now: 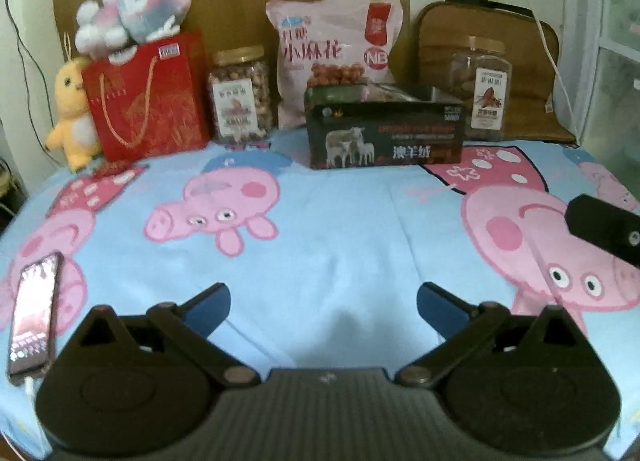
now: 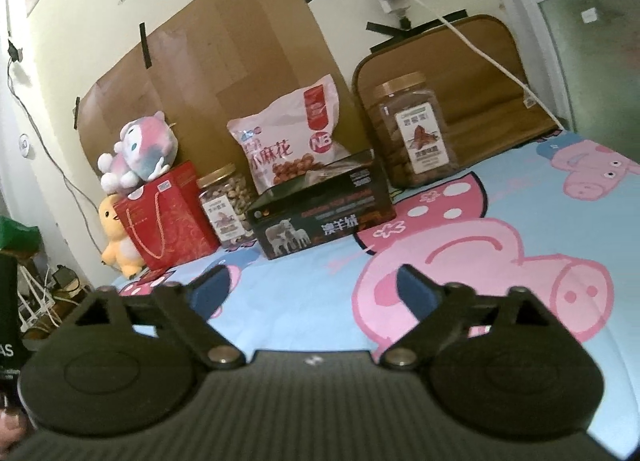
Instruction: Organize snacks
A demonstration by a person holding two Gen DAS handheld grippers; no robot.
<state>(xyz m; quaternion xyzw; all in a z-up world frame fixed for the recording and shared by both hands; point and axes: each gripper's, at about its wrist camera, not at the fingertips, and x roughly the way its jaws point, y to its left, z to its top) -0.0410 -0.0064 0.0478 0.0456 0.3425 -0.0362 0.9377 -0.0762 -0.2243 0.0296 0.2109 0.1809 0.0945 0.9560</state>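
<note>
Your snacks lined the far edge of the bedsheet [image 1: 328, 229]: the pink snack bag [image 1: 334, 57] behind the black box [image 1: 384, 129], a jar [image 1: 242, 95] on each side. Your left gripper [image 1: 324, 301] and right gripper [image 2: 314, 291] hovered spread wide, holding nothing.

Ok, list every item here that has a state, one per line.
left gripper: open, empty
right gripper: open, empty
black box: top open
nut jar: lid on, full
biscuit jar: lid on
pink snack bag: upright, sealed
phone: screen lit
</note>
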